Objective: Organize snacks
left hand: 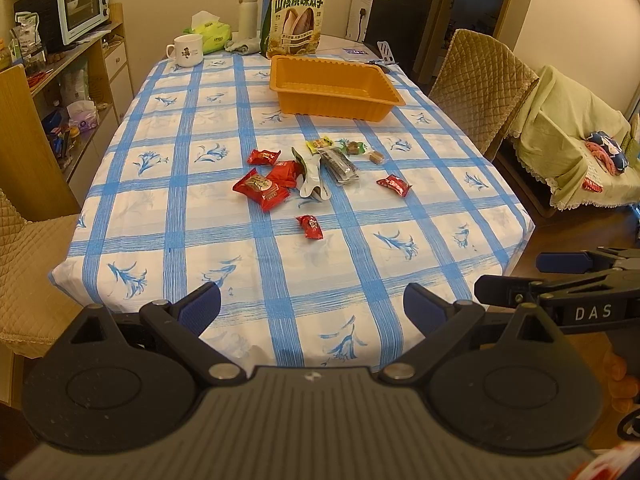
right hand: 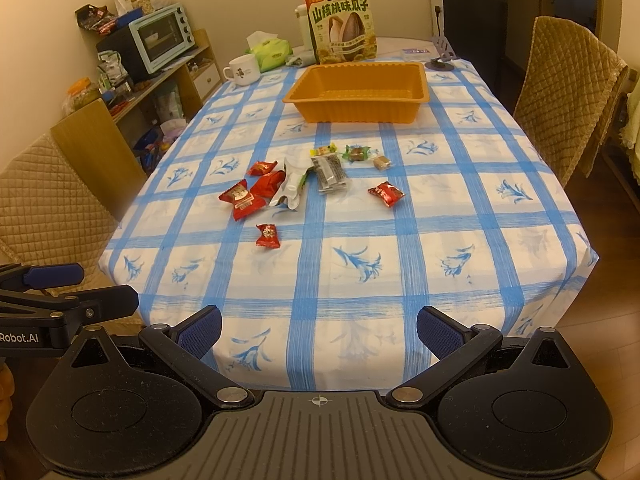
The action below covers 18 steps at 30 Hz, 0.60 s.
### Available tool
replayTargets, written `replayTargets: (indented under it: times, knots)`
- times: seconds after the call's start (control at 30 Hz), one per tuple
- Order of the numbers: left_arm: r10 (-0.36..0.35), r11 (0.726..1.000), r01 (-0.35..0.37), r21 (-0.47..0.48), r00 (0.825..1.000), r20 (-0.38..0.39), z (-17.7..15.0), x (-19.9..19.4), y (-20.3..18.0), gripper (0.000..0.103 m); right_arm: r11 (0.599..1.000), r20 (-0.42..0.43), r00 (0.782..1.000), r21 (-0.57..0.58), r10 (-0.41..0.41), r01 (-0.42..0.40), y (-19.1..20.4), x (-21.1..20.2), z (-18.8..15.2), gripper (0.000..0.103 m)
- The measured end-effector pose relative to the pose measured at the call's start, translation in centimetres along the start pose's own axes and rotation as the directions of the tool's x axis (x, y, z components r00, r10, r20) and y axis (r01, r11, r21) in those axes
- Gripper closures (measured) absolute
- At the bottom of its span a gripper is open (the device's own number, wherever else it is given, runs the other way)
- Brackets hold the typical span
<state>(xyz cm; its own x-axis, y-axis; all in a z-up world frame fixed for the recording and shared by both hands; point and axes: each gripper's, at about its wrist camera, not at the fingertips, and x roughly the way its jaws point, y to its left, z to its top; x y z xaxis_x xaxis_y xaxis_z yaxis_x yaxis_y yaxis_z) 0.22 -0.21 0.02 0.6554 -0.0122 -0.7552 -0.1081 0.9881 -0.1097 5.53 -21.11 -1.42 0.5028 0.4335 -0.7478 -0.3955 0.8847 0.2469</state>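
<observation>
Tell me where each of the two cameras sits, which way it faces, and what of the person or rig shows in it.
Left wrist view: sits on the left gripper, off the table's near edge, facing down the table toward the orange tray; the right gripper and fingers of a hand show at right.
Right wrist view: sits on the right gripper, facing the same way; the left gripper shows at left.
Both share the tray, the scattered snacks, the sunflower seed bag and the checked tablecloth.
</observation>
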Motion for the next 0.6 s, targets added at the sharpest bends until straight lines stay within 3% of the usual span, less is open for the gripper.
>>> replayTargets:
  times: [0.6]
  knots:
    - [-0.001,1.000,0.001,0.000,1.000,-0.001,-0.03,0.00,0.03,0.006,1.000,-0.002,1.000,-0.001,0.000,0.000,-0.33,0.46,0.38,0.000]
